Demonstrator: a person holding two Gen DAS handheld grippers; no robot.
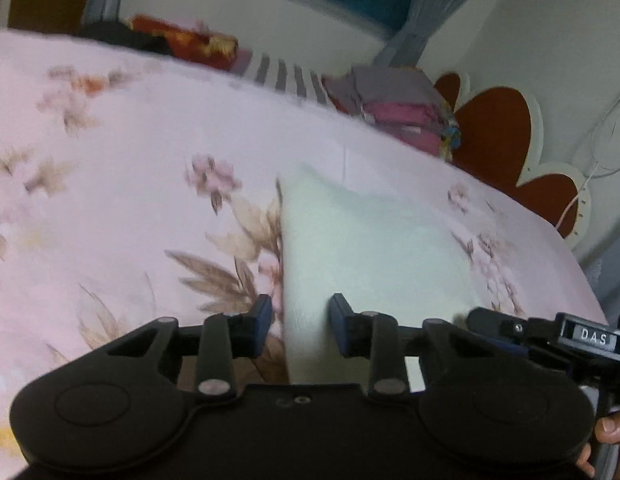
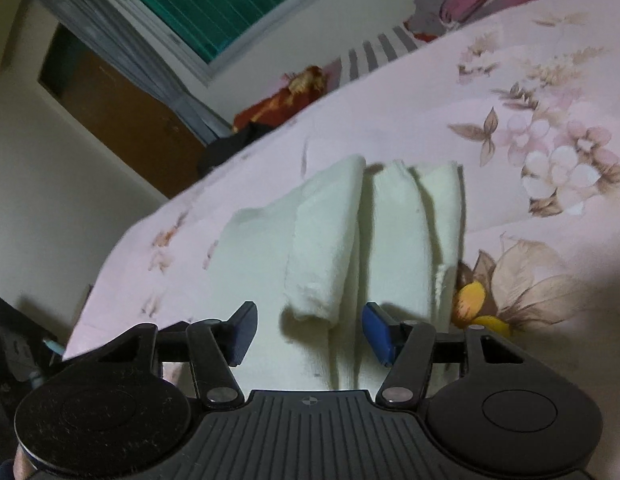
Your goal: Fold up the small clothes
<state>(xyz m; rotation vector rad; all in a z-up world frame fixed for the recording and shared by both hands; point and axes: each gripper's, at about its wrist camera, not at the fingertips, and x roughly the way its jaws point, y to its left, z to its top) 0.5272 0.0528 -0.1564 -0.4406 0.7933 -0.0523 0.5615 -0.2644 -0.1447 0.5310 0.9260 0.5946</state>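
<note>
A small pale cream cloth [image 1: 362, 256] lies on the pink floral bedsheet [image 1: 130, 168]. In the left wrist view my left gripper [image 1: 301, 326] is open, its blue pads astride the cloth's near left edge. In the right wrist view the same cloth [image 2: 350, 240] shows bunched into long folds, with one rolled flap raised. My right gripper [image 2: 308, 330] is open and sits over the cloth's near end, the folds between its fingers. The right gripper's body also shows at the right edge of the left wrist view [image 1: 550, 332].
A stack of folded pink and grey clothes [image 1: 398, 108] sits at the bed's far side by a red-and-white flower-shaped headboard [image 1: 494, 128]. A striped cloth [image 1: 290, 76] and a red-orange garment [image 1: 182, 40] lie at the far edge. A window with curtains is behind.
</note>
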